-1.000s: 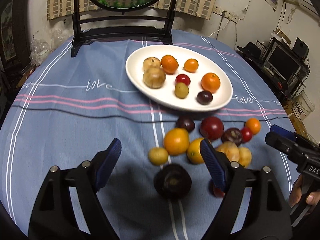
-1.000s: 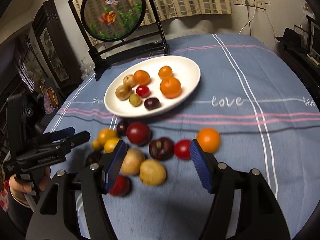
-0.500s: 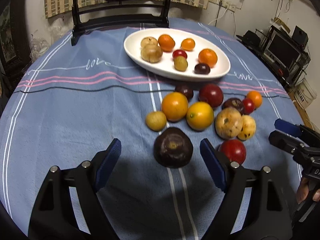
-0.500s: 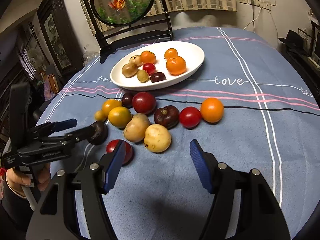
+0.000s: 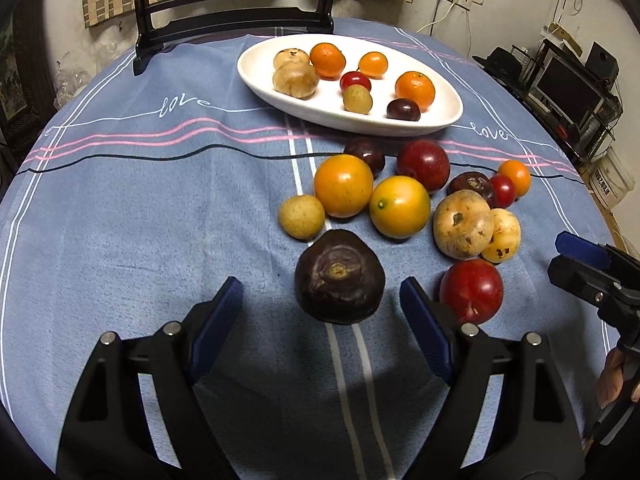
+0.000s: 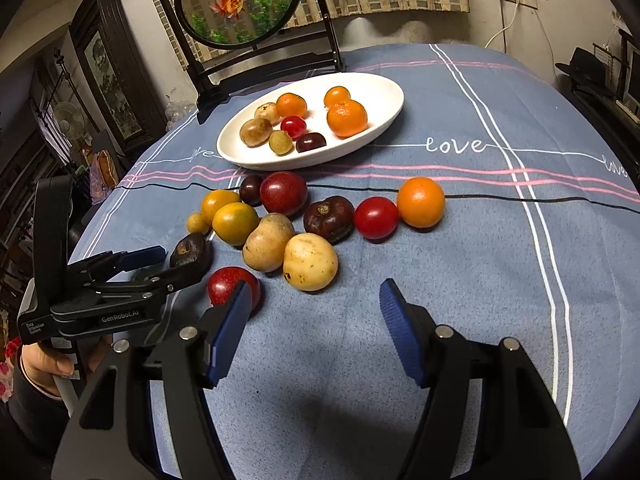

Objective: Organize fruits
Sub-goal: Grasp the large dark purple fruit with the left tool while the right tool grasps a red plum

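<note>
The tabletop [image 5: 120, 220] is covered by a blue cloth with pink and white stripes, and a white oval plate [image 5: 448, 118] stands on it at about 12 o'clock from the left gripper [image 5: 322, 312]. On the plate lie eight small fruits: three orange ones, two tan ones, one red, one greenish and one dark purple. Behind the plate stands a round painted screen on a black stand [image 6: 240, 4]. Between the plate and the grippers a loose group of fruits [image 5: 400, 200] lies on the cloth, many of them touching each other. A dark purple fruit [image 5: 340, 276] lies nearest to the left gripper, at 12 o'clock just in front of its fingertips, with a small tan fruit [image 5: 302, 216] just beyond it at 11 o'clock. A red fruit [image 5: 472, 290] lies at 2 o'clock, close beside the right finger of this gripper. The left gripper has its jaws wide apart and holds nothing. The right gripper [image 6: 316, 308] also has its jaws apart and is empty; a pale yellow fruit [image 6: 310, 262] lies at 12 o'clock from it, and the red fruit is partly hidden behind its left finger. A hand [image 6: 44, 364] holds the left gripper at the left edge of the right wrist view.
</note>
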Available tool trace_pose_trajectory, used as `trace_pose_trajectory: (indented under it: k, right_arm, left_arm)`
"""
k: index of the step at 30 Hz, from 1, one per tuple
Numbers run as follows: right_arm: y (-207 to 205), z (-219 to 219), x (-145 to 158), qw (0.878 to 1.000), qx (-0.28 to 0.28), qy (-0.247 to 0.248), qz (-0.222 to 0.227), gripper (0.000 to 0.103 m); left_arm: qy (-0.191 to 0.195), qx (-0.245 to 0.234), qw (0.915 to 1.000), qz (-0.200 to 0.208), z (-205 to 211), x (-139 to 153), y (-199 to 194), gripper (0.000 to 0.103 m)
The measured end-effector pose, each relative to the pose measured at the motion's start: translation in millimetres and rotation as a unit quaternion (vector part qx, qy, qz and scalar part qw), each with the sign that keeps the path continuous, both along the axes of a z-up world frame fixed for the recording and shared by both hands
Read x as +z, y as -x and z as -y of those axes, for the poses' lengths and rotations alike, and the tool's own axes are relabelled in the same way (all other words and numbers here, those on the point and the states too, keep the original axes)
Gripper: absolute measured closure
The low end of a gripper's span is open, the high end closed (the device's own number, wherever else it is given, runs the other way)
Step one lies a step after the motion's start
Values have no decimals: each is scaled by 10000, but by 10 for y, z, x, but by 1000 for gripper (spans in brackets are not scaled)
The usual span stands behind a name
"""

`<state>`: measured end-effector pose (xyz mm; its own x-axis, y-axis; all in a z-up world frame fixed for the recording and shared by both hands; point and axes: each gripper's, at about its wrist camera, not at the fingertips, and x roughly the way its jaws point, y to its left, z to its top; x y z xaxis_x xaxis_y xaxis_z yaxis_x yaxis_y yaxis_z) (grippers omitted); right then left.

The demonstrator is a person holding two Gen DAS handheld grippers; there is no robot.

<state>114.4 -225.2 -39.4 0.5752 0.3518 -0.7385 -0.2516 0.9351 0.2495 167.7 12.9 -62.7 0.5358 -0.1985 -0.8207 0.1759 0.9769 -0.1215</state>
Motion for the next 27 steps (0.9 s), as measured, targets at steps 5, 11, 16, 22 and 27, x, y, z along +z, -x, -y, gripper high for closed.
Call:
trace_pose_trajectory:
  k: [5, 11, 16, 22, 27]
  right_arm:
    - [26, -25, 5, 10000, 66, 21, 3, 36]
    - [47, -37, -13, 10000, 80, 25, -30, 36]
    - [74, -121, -21, 9996, 260, 98, -87, 36]
    - [125, -346, -23, 9967, 775, 180, -186, 36]
    - [60, -602, -125, 9925, 1024, 514, -431, 36]
  left_arm:
    - [-109, -25, 9999, 47, 26, -34, 6, 26]
    - [-212, -146, 9996, 135, 81, -22, 2, 43]
    - [34, -140, 9997, 178, 54, -6, -4, 54]
    - [191, -139, 9995, 191, 10, 9, 13, 56]
    - [327, -145, 9992, 170, -34, 2, 8, 56]
